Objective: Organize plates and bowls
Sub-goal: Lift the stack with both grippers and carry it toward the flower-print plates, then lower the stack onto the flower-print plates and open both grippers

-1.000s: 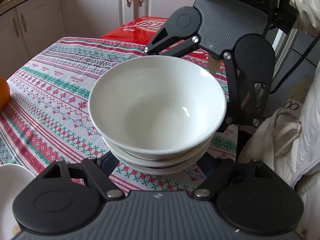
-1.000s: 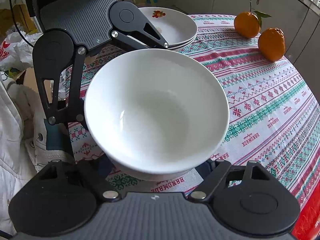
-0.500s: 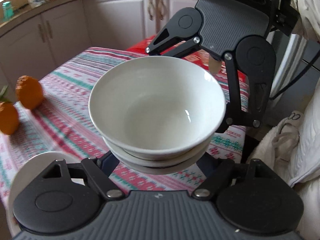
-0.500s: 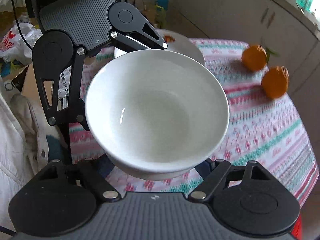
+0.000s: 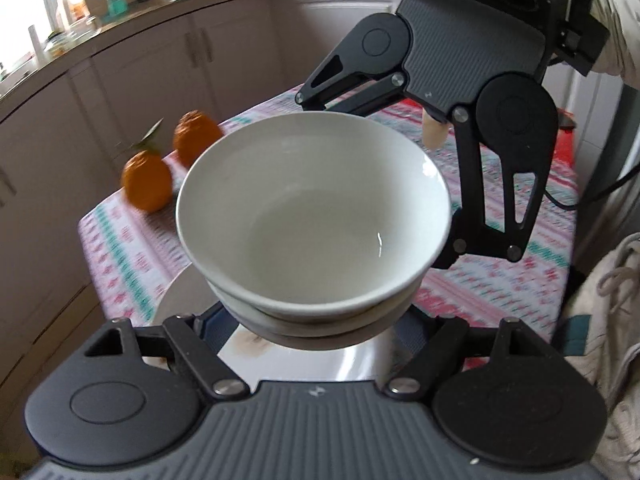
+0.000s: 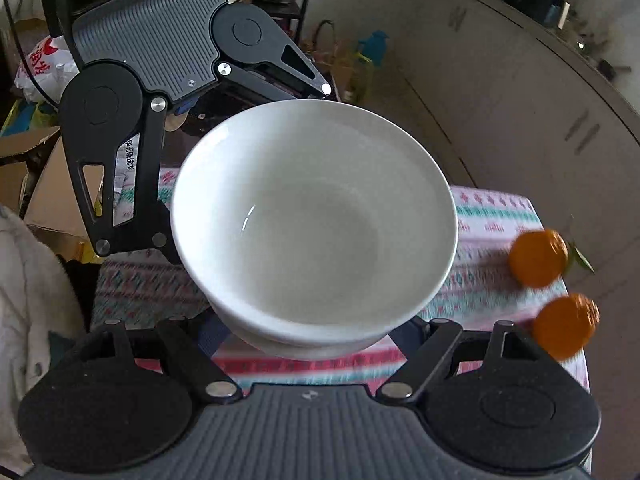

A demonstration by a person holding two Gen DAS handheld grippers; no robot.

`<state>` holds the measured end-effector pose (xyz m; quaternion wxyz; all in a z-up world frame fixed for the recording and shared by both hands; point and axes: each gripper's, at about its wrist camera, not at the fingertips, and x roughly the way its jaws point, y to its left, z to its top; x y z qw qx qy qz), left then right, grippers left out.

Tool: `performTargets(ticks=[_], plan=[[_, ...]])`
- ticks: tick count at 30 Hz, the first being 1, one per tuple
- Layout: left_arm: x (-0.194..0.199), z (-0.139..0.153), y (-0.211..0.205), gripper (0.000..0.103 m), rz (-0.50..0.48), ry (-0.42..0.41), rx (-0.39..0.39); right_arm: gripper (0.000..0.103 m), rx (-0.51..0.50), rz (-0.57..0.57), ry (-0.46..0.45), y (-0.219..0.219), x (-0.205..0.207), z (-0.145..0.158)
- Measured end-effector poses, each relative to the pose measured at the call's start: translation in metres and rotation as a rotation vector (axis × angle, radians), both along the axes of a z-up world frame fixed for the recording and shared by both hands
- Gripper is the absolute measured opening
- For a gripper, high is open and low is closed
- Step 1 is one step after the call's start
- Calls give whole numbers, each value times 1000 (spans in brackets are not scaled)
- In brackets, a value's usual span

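Bowls (image 5: 312, 216), smooth, round and white, sat stacked in the air between my left claw (image 5: 316, 320) and right claw (image 6: 316, 332), both squeezing the stack. Two bumpy oranges (image 5: 146, 186) lay on the patterned cloth (image 5: 500, 276), a white plate (image 5: 304, 360) below.

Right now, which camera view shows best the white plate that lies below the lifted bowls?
The left wrist view: the plate shows as a white surface under the bowl stack. In the right wrist view the plate is not visible; the bowl stack hides that area.
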<state>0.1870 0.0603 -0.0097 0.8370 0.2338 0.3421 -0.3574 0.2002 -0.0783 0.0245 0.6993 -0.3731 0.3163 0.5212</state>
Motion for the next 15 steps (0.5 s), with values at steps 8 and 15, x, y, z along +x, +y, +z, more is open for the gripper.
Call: performTargets(ticks=[8,15], plan=[[22,-13,26,82,57,49,-22,86,-10,16,60,28,29,-18],[31,-23,29,82,63,73,-31,86,-20,9,81,36,38,-27]])
